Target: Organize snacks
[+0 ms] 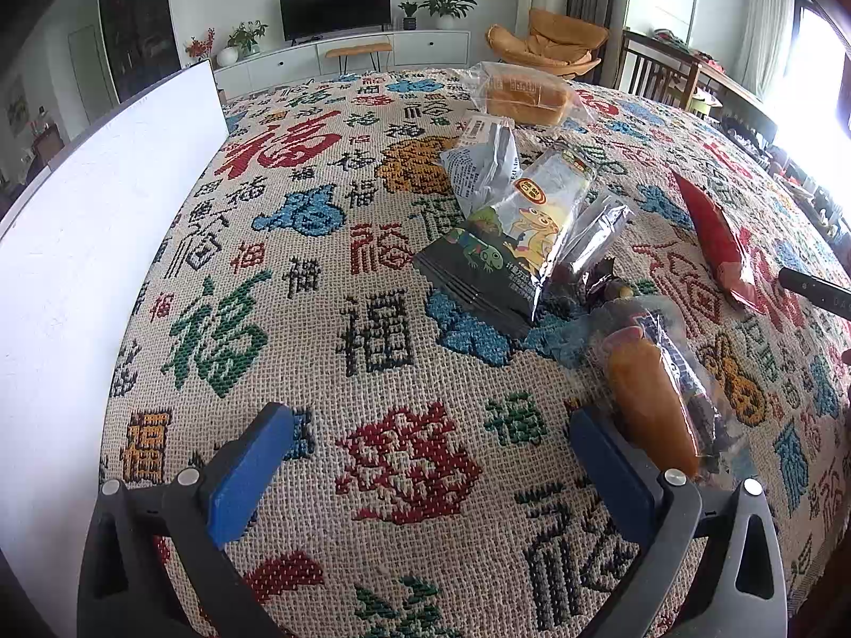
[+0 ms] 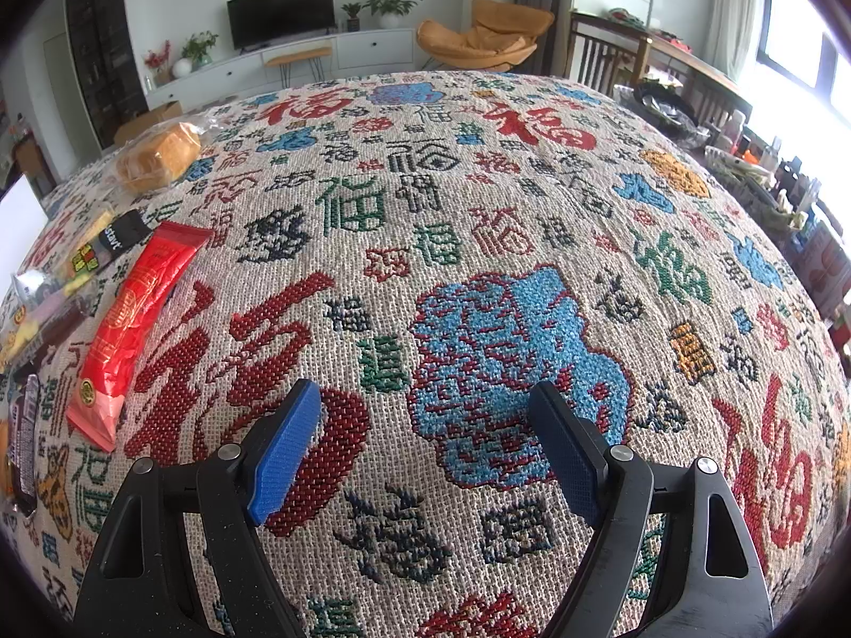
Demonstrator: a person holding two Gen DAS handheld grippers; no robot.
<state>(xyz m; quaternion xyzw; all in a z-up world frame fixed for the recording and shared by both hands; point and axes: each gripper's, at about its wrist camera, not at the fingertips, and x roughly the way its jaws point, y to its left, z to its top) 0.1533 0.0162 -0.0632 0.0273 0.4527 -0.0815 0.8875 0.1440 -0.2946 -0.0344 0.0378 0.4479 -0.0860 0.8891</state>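
A: Start nearest. What are the grippers doing?

B: The left gripper (image 1: 433, 444) has its blue pads spread wide with only the woven tablecloth (image 1: 330, 276) between them. It holds nothing. The right gripper (image 2: 425, 438) is the same: jaws wide apart, empty, above a blue and red pattern on the cloth.

A: And the snacks?

B: Just right of the left gripper's right finger lies a clear packet with an orange pastry (image 1: 651, 399) inside; whether it touches the finger I cannot tell. Farther on, in the middle of the left view, is a small heap: a cartoon-printed packet (image 1: 505, 250) lies on top, a silver foil packet (image 1: 595, 234) at its right and a grey printed bag (image 1: 481, 165) behind it. To the right, apart from the heap, lies a red packet (image 1: 718, 244); in the right wrist view it sits well left of the gripper.

A: Anything farther?

B: A bagged loaf of bread (image 1: 524, 93) near the far edge of the table, beyond the heap. A white board (image 1: 101, 244) stands along the left side. Past the table are a television (image 1: 335, 5) on a white cabinet, potted plants and an orange chair (image 1: 553, 42).
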